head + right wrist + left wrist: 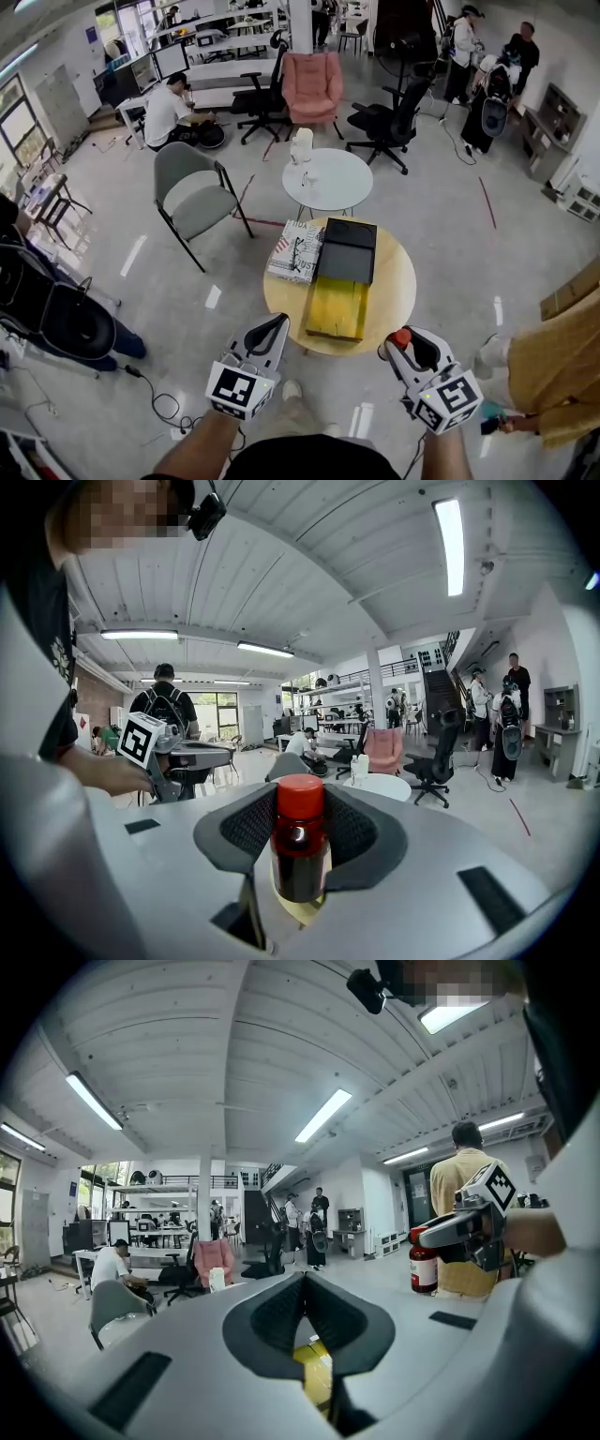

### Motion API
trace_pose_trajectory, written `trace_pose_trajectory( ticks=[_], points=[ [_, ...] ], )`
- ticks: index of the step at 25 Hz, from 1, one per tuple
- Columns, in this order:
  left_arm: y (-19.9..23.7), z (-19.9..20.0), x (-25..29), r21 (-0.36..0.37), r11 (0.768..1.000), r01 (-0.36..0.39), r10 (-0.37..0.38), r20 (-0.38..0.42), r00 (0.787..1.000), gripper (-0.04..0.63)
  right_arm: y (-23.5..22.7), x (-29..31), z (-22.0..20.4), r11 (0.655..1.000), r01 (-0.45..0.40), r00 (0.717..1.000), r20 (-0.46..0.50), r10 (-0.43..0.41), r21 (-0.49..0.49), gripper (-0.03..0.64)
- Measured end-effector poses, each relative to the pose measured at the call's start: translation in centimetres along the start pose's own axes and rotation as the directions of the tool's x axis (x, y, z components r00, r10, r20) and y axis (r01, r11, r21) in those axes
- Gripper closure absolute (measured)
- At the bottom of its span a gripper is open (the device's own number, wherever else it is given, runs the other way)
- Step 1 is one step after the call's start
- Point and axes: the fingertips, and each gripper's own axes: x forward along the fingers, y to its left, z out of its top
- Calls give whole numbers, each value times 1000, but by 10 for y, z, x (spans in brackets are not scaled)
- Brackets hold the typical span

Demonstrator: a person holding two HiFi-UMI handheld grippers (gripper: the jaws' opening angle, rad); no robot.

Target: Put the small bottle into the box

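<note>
The small dark bottle (299, 855) with a red cap (401, 337) stands upright between the jaws of my right gripper (300, 808), which is shut on it. In the head view the right gripper (399, 343) hangs just off the near right edge of the round wooden table (398, 281). The yellow wooden box (337, 307) lies open on that table, its black lid (347, 248) folded back behind it. My left gripper (280, 322) is at the table's near left edge, its jaws together and empty (303, 1279). Through the left gripper view the bottle (424, 1262) shows at the right.
A patterned carton (295, 251) lies left of the box lid. Behind stand a white round table (328, 192), a grey chair (192, 192) and a pink armchair (311, 86). A person in yellow (553, 375) stands close at the right. A black bag (70, 323) and a cable (164, 403) lie at the left.
</note>
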Motion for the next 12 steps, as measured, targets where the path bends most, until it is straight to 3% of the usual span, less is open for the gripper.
trace_pose_trajectory(
  ticks=[12],
  points=[
    [18,-5,42,12,999,49,-48,-6,999,580,-21,42,8,1000,12,1000,-5,-12,3,456]
  ],
)
